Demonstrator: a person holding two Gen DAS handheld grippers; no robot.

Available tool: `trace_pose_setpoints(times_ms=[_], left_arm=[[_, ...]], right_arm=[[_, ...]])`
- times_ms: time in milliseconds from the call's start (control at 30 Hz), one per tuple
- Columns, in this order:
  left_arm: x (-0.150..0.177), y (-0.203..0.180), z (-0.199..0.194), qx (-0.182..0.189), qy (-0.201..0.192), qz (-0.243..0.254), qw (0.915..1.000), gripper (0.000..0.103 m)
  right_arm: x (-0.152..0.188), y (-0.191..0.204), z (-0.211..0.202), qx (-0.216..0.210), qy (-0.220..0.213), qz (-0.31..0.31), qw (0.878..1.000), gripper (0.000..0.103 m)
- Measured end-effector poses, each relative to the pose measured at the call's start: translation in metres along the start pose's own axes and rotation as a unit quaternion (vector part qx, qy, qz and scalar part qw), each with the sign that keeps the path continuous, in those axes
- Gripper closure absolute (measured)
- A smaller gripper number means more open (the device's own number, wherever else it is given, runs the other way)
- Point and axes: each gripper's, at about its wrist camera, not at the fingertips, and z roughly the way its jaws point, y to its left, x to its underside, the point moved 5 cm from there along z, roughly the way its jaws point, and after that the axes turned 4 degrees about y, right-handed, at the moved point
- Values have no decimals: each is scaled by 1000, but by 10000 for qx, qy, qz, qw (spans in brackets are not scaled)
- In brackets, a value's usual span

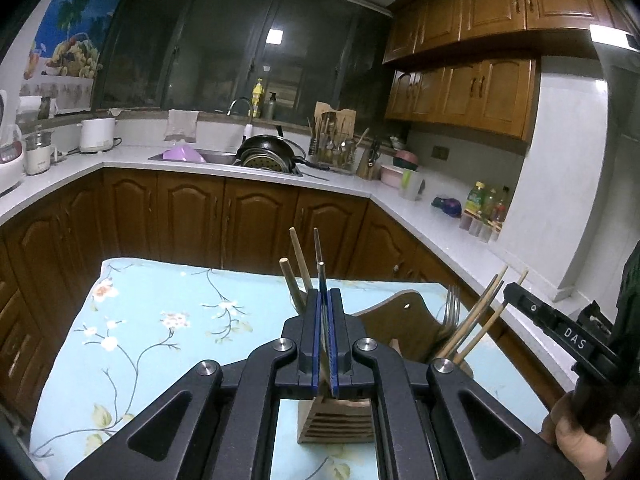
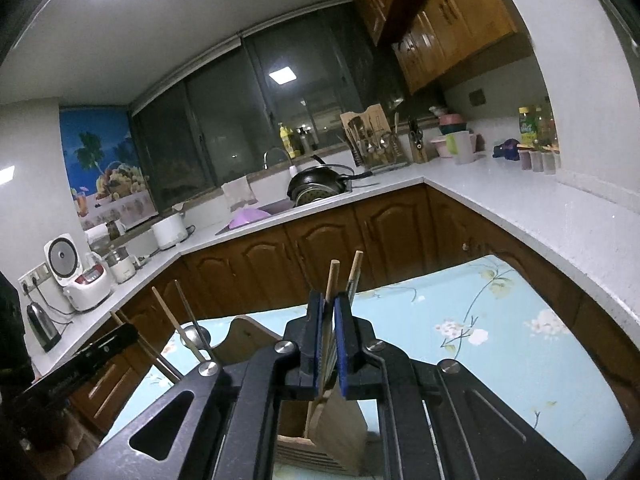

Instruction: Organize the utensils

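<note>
A wooden utensil holder (image 1: 336,426) stands on the table with the floral cloth (image 1: 160,320). My left gripper (image 1: 325,294) is shut on a thin metal utensil handle (image 1: 321,276) above the holder, with wooden handles (image 1: 298,256) just behind it. A fork (image 1: 452,306) and wooden chopsticks (image 1: 478,322) stick out of the holder's right side. My right gripper (image 2: 330,300) is shut on a wooden chopstick (image 2: 333,280) over the holder (image 2: 340,436); a second stick (image 2: 354,270) stands beside it. What the left utensil's lower end looks like is hidden.
The other gripper's body shows at the right edge of the left wrist view (image 1: 560,332) and at the left edge of the right wrist view (image 2: 80,368). Wooden cabinets and a white counter (image 1: 280,176) with a sink, pans and bottles surround the table.
</note>
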Motion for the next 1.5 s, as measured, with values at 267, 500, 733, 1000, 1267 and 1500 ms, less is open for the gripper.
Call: trace_pose_setpoints(times_ms=[267,500,733,1000,1267,1500], left_arm=[[2,5,2,-29,67,33,10000,101],[4,5,-6,-101,-2,35,9999,95],[9,3,-31,-139,-230,23,9996,68],[50,24,-74,-648,-308,-232,9972,25],[98,22,-122,-599,-10,-407,9974,20],[107,12,-181,-533,18,-297,9981,16]], right_arm=[[1,0,0,-30,30,27,10000,94],[-1,-7,-17,-232,-92,280,9993,57],[0,-8,-41,-309,-196,335,9988,35],[33,-4,-71,-368,-10,292,9989,14],[71,4,-103,-386,172,222,9989,14],[89,25,-149,-532,102,-38,9985,14]])
